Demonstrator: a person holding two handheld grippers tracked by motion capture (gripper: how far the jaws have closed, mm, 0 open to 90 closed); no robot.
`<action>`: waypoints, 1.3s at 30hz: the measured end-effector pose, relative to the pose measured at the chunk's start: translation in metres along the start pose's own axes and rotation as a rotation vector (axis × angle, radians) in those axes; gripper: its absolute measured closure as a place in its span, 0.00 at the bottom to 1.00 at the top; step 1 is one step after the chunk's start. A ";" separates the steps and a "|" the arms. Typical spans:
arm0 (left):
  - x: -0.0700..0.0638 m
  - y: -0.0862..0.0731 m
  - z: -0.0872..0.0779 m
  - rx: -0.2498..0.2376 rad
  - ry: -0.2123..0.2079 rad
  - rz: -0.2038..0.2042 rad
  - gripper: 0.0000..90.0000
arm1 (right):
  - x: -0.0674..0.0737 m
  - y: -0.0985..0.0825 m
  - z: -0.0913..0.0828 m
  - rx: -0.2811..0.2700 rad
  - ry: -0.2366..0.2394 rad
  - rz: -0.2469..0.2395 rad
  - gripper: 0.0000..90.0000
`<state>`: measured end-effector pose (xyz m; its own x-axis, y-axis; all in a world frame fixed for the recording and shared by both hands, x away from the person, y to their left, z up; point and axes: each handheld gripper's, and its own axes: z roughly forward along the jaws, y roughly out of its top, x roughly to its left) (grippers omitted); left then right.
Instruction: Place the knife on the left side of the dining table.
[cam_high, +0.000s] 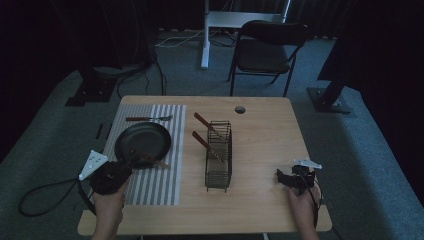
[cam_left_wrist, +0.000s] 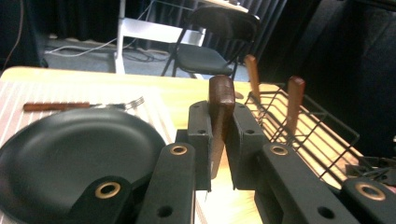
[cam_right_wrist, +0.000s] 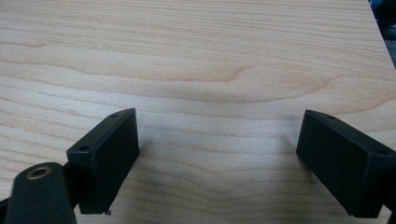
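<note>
The left gripper (cam_high: 134, 161) is clamped on a wooden-handled knife (cam_high: 150, 159), and the left gripper view makes that really clear: both black pads squeeze the flat sides of the brown handle (cam_left_wrist: 220, 112), which sticks up between them. From the high view the knife lies across the near right edge of the black plate (cam_high: 142, 141), handle toward the gripper and blade pointing right over the striped placemat (cam_high: 155, 185). I can't quite tell whether the blade is touching the plate rim or just hovering above it, it's too dark and small there.

The plate sits on the placemat on the left side of the wooden table (cam_high: 265, 135). Behind the plate, at the far end of the mat, there's a fork (cam_high: 148, 118) with the same kind of wooden handle, lying crosswise with its tines pointing right.

In the middle of the table is a black wire rack (cam_high: 219, 155), and two more wooden-handled knives (cam_high: 205, 142) stand tilted in it, handles up and leaning left.

The right gripper (cam_high: 282, 178) is over at the near right part of the table, well apart from everything else. Its jaws are spread wide with nothing between them, just bare wood grain underneath in the right gripper view, and it seems to sit low over the tabletop.
</note>
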<state>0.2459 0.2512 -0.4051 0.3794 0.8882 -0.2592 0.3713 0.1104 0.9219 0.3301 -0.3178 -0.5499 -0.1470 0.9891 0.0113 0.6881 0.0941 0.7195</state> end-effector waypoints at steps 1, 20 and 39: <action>0.000 0.000 0.000 0.000 0.000 0.000 0.91 | 0.000 0.000 0.000 0.000 0.000 0.000 0.13; 0.010 -0.036 -0.011 0.031 0.006 -0.107 0.91 | 0.000 0.000 0.000 0.000 0.000 0.000 0.13; 0.029 -0.047 -0.014 0.028 0.052 -0.171 0.81 | 0.000 0.000 0.000 0.000 0.000 0.000 0.13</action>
<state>0.2275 0.2774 -0.4523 0.2642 0.8795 -0.3958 0.4502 0.2505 0.8571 0.3301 -0.3178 -0.5499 -0.1466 0.9891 0.0116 0.6879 0.0935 0.7197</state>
